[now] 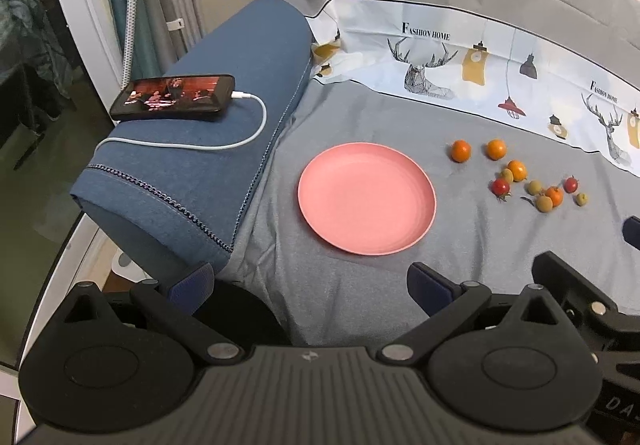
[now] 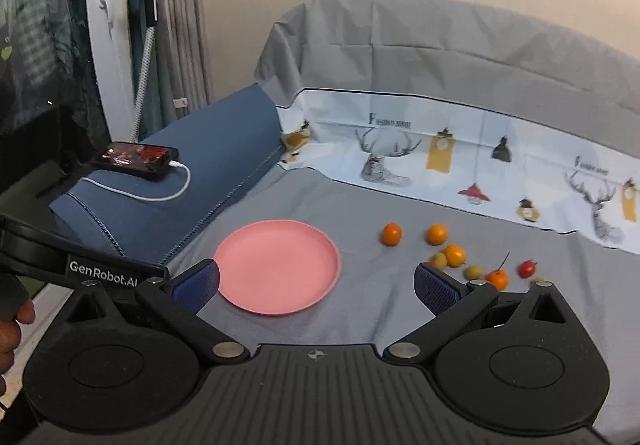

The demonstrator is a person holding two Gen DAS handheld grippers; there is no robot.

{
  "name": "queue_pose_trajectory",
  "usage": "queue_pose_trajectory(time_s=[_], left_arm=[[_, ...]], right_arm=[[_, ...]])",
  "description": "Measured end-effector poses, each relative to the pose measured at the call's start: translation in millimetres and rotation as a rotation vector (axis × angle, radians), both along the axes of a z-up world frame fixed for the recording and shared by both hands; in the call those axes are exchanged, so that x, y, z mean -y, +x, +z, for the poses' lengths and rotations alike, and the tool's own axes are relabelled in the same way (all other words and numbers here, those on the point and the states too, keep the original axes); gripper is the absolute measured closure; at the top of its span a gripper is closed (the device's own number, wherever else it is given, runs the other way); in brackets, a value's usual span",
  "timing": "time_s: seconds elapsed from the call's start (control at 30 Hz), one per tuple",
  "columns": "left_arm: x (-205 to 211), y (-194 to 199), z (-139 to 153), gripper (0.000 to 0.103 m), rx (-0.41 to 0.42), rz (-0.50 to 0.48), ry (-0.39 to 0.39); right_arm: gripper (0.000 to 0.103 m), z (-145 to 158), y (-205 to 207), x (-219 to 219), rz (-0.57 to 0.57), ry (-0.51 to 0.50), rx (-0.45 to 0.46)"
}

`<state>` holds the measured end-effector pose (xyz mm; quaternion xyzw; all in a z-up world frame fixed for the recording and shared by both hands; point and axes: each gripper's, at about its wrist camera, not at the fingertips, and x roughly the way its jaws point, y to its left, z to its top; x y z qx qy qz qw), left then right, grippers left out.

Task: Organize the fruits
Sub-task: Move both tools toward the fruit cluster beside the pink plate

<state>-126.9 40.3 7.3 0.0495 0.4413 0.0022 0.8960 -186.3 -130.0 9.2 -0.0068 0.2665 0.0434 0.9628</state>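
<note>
Fruits lie scattered on the grey sheet (image 1: pixel 360 117) at the right of both views, well apart from the pink plate (image 1: pixel 366 198), which sits bare at the middle. In the left wrist view, 2 oranges (image 1: pixel 461 151) stand side by side at the upper right, a 3rd (image 1: pixel 517 169) just below them touching a small yellow-green fruit (image 1: pixel 507 175). Lower still are 2 red tomatoes (image 1: pixel 501 187), 1 more orange and 3 more yellow-green fruits; what kind these are is hard to tell.

From the right wrist view, the same cluster is partly blurred, and the fruits at the lower right are cut off behind the right tongs (image 2: pixel 316 287): 1 tomato (image 2: pixel 527 267) shows whole, another only as a sliver.

Both tongs are spread wide and grip nothing. The left tongs (image 1: pixel 308 285) hover at the bottom of their frame, below the plate. The blue pads (image 2: pixel 196 285) of the right tongs flank the near edge of the plate.

At the upper left of both frames, a phone (image 1: pixel 174 97) with a lit screen rests on a blue cushion (image 1: pixel 192 173), a white cable (image 1: pixel 224 137) plugged in. A printed cloth with deer heads (image 1: pixel 460 65) runs along the back. A fingertip (image 2: pixel 24 312) shows at the left edge of the right wrist view.
</note>
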Motion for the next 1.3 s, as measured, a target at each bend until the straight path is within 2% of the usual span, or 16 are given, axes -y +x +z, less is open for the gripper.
queue_pose_trajectory(time_s=[0.3,0.47,0.7,1.07,1.3], left_arm=[[-9,-18,9,0.0,0.033,0.021,0.007],[-11,-22,10,0.0,0.04,0.026,0.018],[-13,-17,1,0.0,0.017,0.01,0.017],[-15,7,-22,0.0,-0.049,0.007,0.0],[-14,16,-25,0.0,-0.064,0.009,0.013]], right_arm=[[0.001,0,-13,-10,-0.009,-0.049,0.01],[0.001,2,-14,-12,0.005,-0.042,0.018],[0.001,-1,-8,-15,0.011,-0.028,0.009],[0.001,-18,21,-14,0.02,-0.024,-0.071],[0.001,-22,33,-14,0.021,-0.026,-0.078]])
